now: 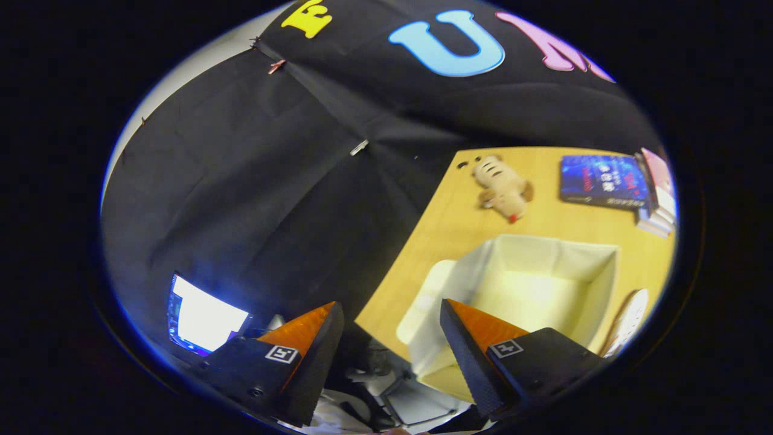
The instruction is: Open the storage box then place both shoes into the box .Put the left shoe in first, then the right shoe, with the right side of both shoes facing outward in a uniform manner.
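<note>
Gripper view: hand-held gripper spread, empty; storage box open, plush toy beyond.

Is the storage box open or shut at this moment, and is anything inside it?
Open and empty: the storage box shows bare inner walls and floor, no shoe inside. The hand-held gripper is open, holding nothing.

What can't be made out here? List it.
- Storage box: its near corner sits behind one finger of the open hand-held gripper.
- Shoe: cut off at the view's rim beside the box; left or right unclear.
- Books: covers too small and warped.
- Screen: glare washes it out.
</note>
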`<action>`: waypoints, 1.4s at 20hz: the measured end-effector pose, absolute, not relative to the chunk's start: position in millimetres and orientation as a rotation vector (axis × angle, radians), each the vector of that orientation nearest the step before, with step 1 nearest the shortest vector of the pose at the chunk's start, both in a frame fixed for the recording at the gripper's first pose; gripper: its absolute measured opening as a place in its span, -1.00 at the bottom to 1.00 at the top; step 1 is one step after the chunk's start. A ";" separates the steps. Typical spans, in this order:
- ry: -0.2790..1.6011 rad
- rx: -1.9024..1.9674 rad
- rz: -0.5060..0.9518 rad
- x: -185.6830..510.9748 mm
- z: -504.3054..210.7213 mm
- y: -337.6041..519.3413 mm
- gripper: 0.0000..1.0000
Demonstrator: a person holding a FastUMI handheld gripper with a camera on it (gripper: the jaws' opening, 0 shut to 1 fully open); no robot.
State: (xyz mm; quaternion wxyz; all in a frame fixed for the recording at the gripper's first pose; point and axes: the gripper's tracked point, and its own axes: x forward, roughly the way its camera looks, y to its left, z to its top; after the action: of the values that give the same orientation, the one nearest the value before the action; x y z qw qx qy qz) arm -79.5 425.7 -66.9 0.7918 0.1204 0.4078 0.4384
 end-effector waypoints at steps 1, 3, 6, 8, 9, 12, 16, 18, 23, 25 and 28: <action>0.847 0.228 0.909 -70.9 -69.3 399.6 0.96; 0.815 0.170 0.846 -58.9 -76.8 347.7 0.96; 0.799 0.108 0.738 -40.7 -99.0 273.5 0.97; 0.816 0.092 0.666 -32.3 -120.3 229.4 0.97; 0.829 0.087 0.627 -28.1 -132.2 209.7 0.97; 0.855 0.062 0.511 -11.8 -173.4 143.4 0.97; 0.921 0.007 0.398 -9.2 -230.4 65.6 0.97; 0.951 -0.020 0.364 -7.2 -260.4 40.8 0.98; 1.036 -0.091 0.393 -11.4 -319.3 24.3 0.98; 1.044 -0.118 0.417 -10.8 -332.9 26.2 0.98; 1.045 -0.124 0.454 -6.3 -344.3 36.3 0.98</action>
State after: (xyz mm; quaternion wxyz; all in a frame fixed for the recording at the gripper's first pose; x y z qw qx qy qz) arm -6.3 36.3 -344.3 0.8402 -0.0588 0.4944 0.2150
